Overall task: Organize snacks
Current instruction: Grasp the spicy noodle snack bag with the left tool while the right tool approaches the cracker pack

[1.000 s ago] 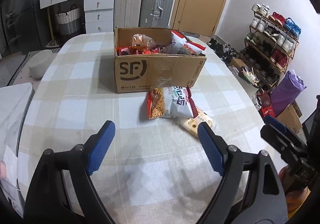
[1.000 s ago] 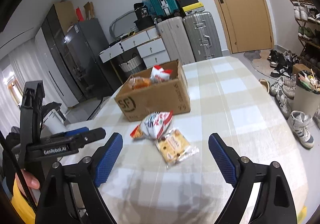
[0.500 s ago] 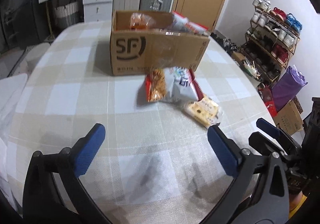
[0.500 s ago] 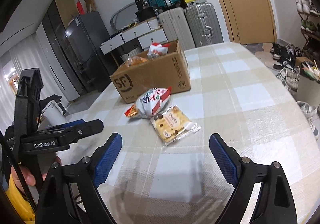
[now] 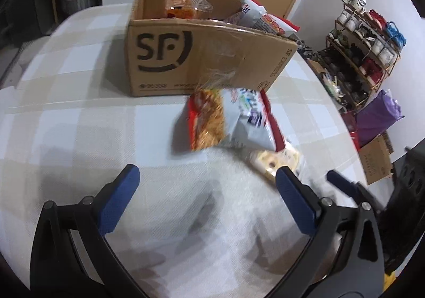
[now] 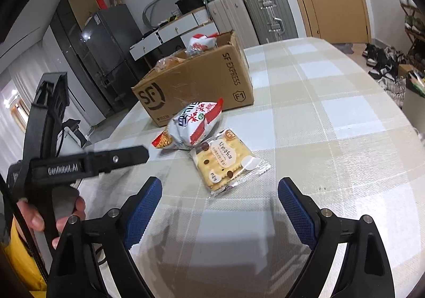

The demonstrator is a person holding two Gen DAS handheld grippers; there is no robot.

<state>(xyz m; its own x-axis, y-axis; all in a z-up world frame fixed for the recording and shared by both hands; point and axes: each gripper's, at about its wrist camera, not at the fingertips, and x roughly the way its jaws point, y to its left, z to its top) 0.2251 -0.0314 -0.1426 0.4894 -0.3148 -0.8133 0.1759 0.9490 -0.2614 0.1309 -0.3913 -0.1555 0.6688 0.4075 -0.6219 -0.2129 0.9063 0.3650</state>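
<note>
A cardboard SF box (image 5: 202, 58) (image 6: 196, 85) stands on the checked table and holds several snack bags. In front of it lies a red and white noodle snack bag (image 5: 231, 120) (image 6: 191, 125). Beside that lies a clear pack of yellow crackers (image 6: 225, 159) (image 5: 273, 159). My left gripper (image 5: 204, 199) is open and empty, just short of the noodle bag. My right gripper (image 6: 220, 205) is open and empty, just short of the cracker pack. The left gripper also shows in the right wrist view (image 6: 87, 162).
The checked tablecloth (image 6: 332, 117) covers a rounded table. Suitcases (image 6: 255, 16), drawers and a dark fridge (image 6: 106, 53) stand behind it. A shoe rack (image 5: 369, 40) and a purple bag (image 5: 377, 117) stand to the right of the table.
Both grippers have moved forward toward the snacks, which now look closer and larger. Both stayed open. The snacks and box have not moved.
</note>
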